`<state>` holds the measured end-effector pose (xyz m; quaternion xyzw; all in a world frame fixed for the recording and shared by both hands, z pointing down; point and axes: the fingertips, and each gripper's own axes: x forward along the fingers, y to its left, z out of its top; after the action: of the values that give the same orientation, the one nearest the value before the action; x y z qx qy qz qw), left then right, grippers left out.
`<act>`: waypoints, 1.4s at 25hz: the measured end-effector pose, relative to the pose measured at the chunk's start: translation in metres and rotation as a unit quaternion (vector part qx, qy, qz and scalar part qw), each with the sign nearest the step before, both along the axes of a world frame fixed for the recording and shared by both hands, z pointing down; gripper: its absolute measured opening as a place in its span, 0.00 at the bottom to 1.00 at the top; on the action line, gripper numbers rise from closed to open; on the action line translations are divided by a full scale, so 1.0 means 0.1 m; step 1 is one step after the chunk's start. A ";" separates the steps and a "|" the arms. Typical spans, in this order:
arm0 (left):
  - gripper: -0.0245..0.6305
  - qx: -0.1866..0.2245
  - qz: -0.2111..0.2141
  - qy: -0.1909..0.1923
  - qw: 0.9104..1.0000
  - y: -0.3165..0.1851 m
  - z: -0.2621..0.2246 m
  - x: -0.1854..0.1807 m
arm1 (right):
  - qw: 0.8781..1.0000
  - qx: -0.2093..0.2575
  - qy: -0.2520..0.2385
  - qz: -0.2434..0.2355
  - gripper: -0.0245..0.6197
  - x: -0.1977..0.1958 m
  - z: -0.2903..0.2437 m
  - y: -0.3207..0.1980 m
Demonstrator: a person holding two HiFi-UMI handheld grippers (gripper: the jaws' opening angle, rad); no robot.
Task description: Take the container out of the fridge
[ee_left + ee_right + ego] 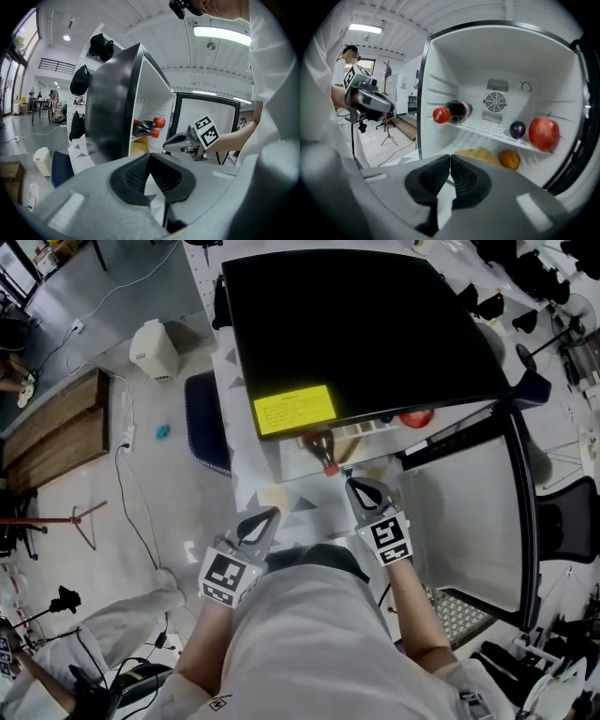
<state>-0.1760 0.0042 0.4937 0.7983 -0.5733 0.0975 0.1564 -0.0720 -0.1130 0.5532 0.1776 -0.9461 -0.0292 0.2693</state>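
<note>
A black mini fridge (366,324) stands with its door (469,521) swung open to the right. On its white shelf lie a dark bottle with a red cap (452,112), a dark plum (517,129) and a red apple (543,132). A yellowish container (476,154) and an orange (509,159) rest on the fridge floor, the container half hidden by my jaws. My right gripper (450,157) is shut and empty, just in front of the opening below the bottle (323,451). My left gripper (272,514) is shut and empty, further left outside the fridge.
A wooden bench (56,427), a white bin (155,348) and a cable lie on the floor to the left. A dark blue seat (206,423) sits by the fridge's left side. A wire rack (459,615) is under the open door.
</note>
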 end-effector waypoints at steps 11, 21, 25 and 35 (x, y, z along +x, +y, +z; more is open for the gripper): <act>0.05 -0.014 -0.093 0.004 0.996 0.08 0.02 -0.03 | 0.986 0.073 0.102 -0.111 0.14 -0.10 0.45 -0.19; 0.05 -0.037 -0.156 -0.006 0.987 0.29 0.06 0.02 | 0.962 0.137 0.157 -0.177 0.25 -0.20 0.82 -0.42; 0.05 -0.041 -0.174 -0.009 0.984 0.36 0.07 0.02 | 0.954 0.143 0.172 -0.197 0.26 -0.25 0.94 -0.46; 0.05 -0.047 -0.195 -0.016 0.980 0.49 0.07 0.01 | 0.936 0.155 0.209 -0.236 0.25 -0.31 1.21 -0.45</act>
<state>-0.1753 0.0531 0.5005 0.6614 -0.7151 0.1049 0.2004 -0.1029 -0.1582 0.6744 -0.0217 -0.8666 -0.2752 0.4157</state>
